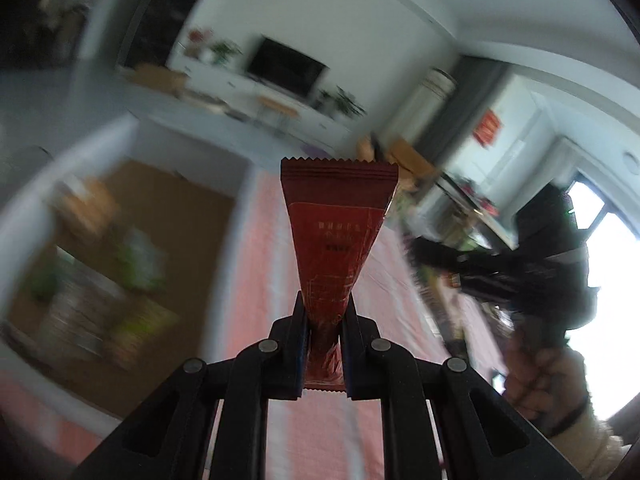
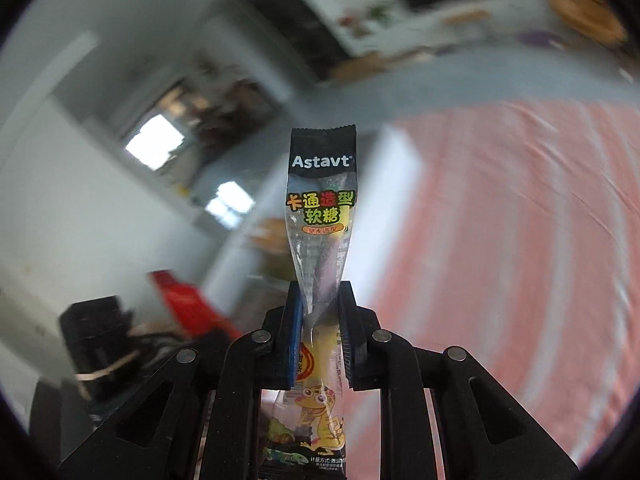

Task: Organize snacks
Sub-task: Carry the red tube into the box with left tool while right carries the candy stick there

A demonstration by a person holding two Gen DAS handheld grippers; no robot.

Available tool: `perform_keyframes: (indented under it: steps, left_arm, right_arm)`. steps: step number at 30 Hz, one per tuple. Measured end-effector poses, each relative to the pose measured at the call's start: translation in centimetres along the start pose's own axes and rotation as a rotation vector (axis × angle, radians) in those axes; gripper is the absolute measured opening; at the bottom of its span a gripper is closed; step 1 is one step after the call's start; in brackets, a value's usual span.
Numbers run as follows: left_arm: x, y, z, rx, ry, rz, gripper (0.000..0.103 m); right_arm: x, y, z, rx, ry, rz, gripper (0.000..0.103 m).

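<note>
Held: I have the left tongs (image 1: 324, 320) clamped on a red snack packet (image 1: 336, 232), long axis straight ahead of the tips; right tongs (image 2: 320, 320) clamped on a gummy candy packet (image 2: 322, 208) likewise; cardboard box (image 1: 180, 216) lies ahead-left of the left tongs, nearer them.

Daylight enters through a blown-out window (image 1: 612, 280). Backgrounds show heavy motion blur; only the near packets stay sharp. Fisheye edges curve and darken.

We read "Astavt" in white on the black top band of the clear candy packet (image 2: 322, 216); below it, coloured characters say "卡通造型软糖". On the red snack packet (image 1: 336, 240) the print is too faint for us to read.
</note>
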State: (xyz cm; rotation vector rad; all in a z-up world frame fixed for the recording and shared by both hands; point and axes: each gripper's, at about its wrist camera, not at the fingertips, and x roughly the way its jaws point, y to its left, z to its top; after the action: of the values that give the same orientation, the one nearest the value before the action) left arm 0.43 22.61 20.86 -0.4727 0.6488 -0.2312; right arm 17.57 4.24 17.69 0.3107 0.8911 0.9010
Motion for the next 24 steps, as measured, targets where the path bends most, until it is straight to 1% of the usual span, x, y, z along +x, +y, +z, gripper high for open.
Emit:
perform_keyframes:
  steps: [1,3,4,5,7,8,9,11,12,13,14,15,16,17,18,19,20,22,23,24]
  left_arm:
    - [-0.7,1.3,1.0,0.006,-0.009,0.055,0.013]
    - [-1.4,3.4,2.0,0.011,-0.019,0.126,0.013]
    - [-1.6,4.7,2.5,0.015,-0.024,0.190,0.013]
    - [-1.8,5.9,2.8,0.019,-0.027,0.247,0.016]
    - [-1.9,8.2,3.2,0.020,-0.023,0.375,0.039]
    - [-2.0,9.1,3.2,0.017,-0.026,0.423,0.065]
    - [-2.4,9.9,2.9,0.013,-0.041,0.486,0.082]
    - [-3.3,10.5,2.0,0.020,-0.085,0.546,0.084]
    - [-3.7,10.6,1.6,0.031,-0.102,0.566,0.088]
    - [-3.8,10.4,1.2,0.041,-0.109,0.578,0.091]
    - [-3.7,10.3,1.0,0.053,-0.119,0.597,0.096]
    - [-3.7,9.9,0.7,0.066,-0.136,0.626,0.099]
    - [-3.7,9.3,0.4,0.079,-0.157,0.658,0.100]
    - [-3.5,9.0,0.2,0.090,-0.174,0.688,0.101]
    - [-3.1,8.6,0.2,0.104,-0.186,0.717,0.101]
    - [-3.1,8.0,0.1,0.126,-0.195,0.754,0.101]
    - [-3.1,7.4,0.0,0.141,-0.199,0.791,0.103]
    - [-2.9,6.3,0.0,0.138,-0.191,0.871,0.103]
    - [-2.6,6.0,0.0,0.130,-0.173,0.909,0.103]
    - [-2.5,5.8,0.0,0.131,-0.167,0.926,0.103]
  right_arm:
    - [1.6,2.1,0.9,-0.038,0.003,0.011,0.017]
    - [5.1,5.9,1.9,-0.112,0.008,0.023,0.018]
    - [6.1,7.0,1.6,-0.123,0.018,0.035,0.024]
    - [8.1,8.1,1.6,-0.137,0.044,0.035,0.026]
    - [10.6,9.6,0.9,-0.152,0.086,0.014,0.058]
    - [11.0,9.7,0.7,-0.151,0.091,0.013,0.060]
    - [11.1,9.9,0.5,-0.151,0.088,0.015,0.060]
    - [9.9,10.0,-0.4,-0.183,0.071,-0.002,0.060]
    - [9.4,10.1,-0.6,-0.221,0.051,-0.028,0.063]
    - [7.9,10.9,-1.2,-0.255,0.033,-0.059,0.067]
    - [7.3,11.2,-1.3,-0.286,0.015,-0.088,0.069]
    - [6.5,11.5,-1.5,-0.325,-0.005,-0.123,0.073]
    - [6.0,12.1,-1.6,-0.363,-0.022,-0.155,0.077]
    - [5.6,12.6,-1.8,-0.402,-0.040,-0.189,0.079]
    - [5.3,13.1,-2.1,-0.458,-0.069,-0.244,0.080]
    - [4.3,12.3,-2.9,-0.490,-0.088,-0.276,0.081]
    - [3.7,12.4,-3.3,-0.531,-0.122,-0.315,0.081]
    - [2.5,12.5,-4.1,-0.568,-0.191,-0.335,0.081]
    - [1.7,12.5,-4.4,-0.564,-0.236,-0.331,0.081]
    - [1.1,12.3,-4.7,-0.553,-0.278,-0.314,0.085]
